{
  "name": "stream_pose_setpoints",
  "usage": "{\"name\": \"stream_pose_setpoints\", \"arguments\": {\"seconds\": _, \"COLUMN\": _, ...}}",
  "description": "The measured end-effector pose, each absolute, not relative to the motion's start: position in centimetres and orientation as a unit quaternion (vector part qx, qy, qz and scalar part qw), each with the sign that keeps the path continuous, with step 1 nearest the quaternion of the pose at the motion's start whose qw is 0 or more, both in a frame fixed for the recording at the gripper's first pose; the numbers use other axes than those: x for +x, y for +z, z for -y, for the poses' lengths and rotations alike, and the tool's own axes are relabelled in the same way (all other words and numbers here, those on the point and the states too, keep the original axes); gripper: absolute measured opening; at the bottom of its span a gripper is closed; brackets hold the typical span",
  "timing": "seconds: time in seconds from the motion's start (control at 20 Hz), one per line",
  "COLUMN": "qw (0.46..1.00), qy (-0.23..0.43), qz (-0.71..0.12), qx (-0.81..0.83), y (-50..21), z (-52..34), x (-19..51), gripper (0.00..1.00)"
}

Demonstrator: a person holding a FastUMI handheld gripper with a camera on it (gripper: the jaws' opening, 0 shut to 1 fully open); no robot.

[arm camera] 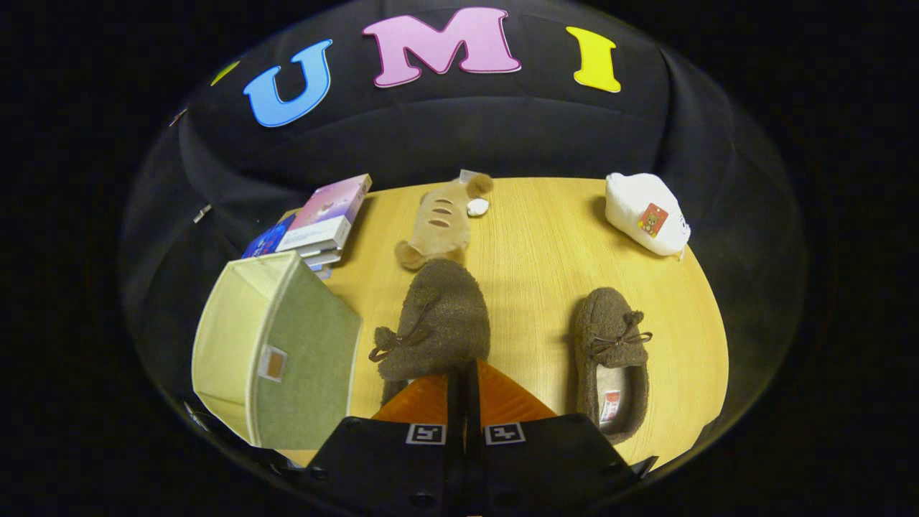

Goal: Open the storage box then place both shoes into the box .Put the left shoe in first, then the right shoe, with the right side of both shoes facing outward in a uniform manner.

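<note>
While the near shoe point(436, 323) hides its heel behind the fingers point(502, 398), the gripper point(463, 395) pinches it narrowly — toe pointing away.

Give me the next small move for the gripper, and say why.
Probably carry the held shoe across to the box and lower it in. The gripper looks shut on that shoe's heel edge, lifting it off the table; the box beside it is open, and the other shoe lies untouched.
</note>
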State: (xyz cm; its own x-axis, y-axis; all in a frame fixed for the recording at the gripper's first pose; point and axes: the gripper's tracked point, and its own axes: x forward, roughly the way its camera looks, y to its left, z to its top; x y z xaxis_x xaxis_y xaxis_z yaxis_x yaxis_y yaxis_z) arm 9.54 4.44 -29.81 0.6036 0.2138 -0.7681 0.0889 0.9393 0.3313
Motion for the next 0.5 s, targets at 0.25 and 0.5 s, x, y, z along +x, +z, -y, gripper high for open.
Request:
{"name": "stream_pose_setpoints", "arguments": {"seconds": 0.25, "qw": 0.886, "qy": 0.060, "qz": -0.415, "qx": 0.198, "y": -22.0, "z": -8.1, "x": 10.5, "gripper": 0.05}}
{"name": "stream_pose_setpoints", "arguments": {"seconds": 0.5, "qw": 0.883, "qy": 0.105, "qz": -0.403, "qx": 0.218, "y": -16.9, "z": -15.4, "x": 11.3, "gripper": 0.05}}
